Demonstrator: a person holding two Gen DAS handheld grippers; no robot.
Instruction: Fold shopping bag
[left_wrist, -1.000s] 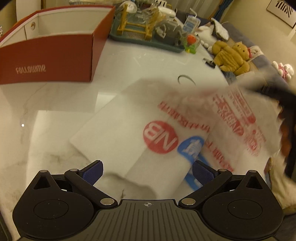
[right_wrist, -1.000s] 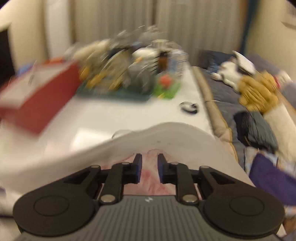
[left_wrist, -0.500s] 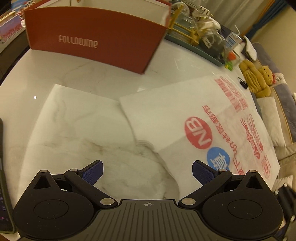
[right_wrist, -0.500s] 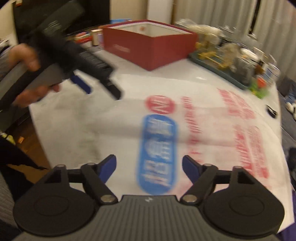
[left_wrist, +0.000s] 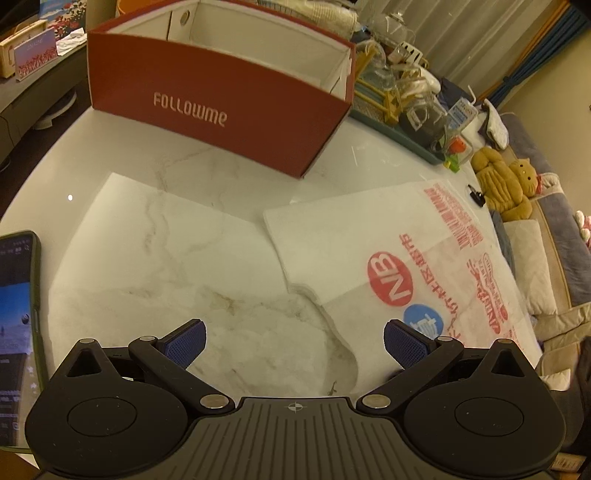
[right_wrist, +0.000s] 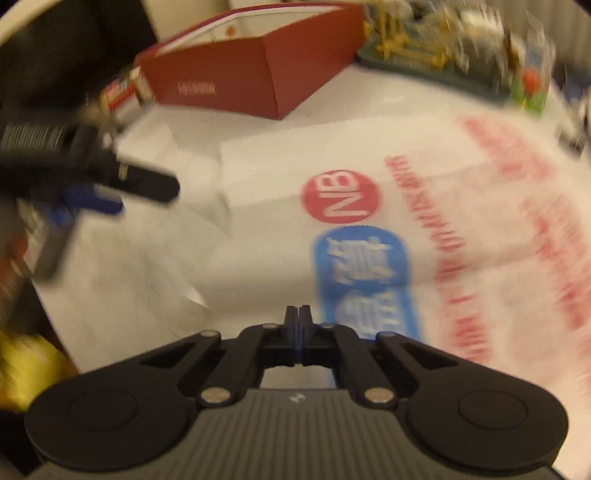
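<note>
The shopping bag (left_wrist: 369, 236) is white with a red NB circle and blue and red print. It lies spread flat on the marble table (left_wrist: 166, 258), to the right of my left gripper (left_wrist: 294, 341). That gripper is open above bare marble, with nothing between its blue pads. In the blurred right wrist view the bag (right_wrist: 369, 229) fills the middle. My right gripper (right_wrist: 299, 314) hovers over the bag's near part with its jaws pressed together and nothing visible between them. The left tool's fingers (right_wrist: 155, 184) show at the left, off the bag.
A red open box (left_wrist: 221, 99) marked FOLLOWME stands behind the bag. A lit phone (left_wrist: 16, 314) lies at the table's left edge. A tray of glassware (left_wrist: 402, 99) sits at the back right, a small black object (left_wrist: 476, 195) near the bag's far corner, and a plush toy (left_wrist: 506, 184) beyond the table.
The right gripper let go of the lifted bag, opened wide, then shut empty. The bag went from raised to flat on the table. The left gripper drew away to the left.
</note>
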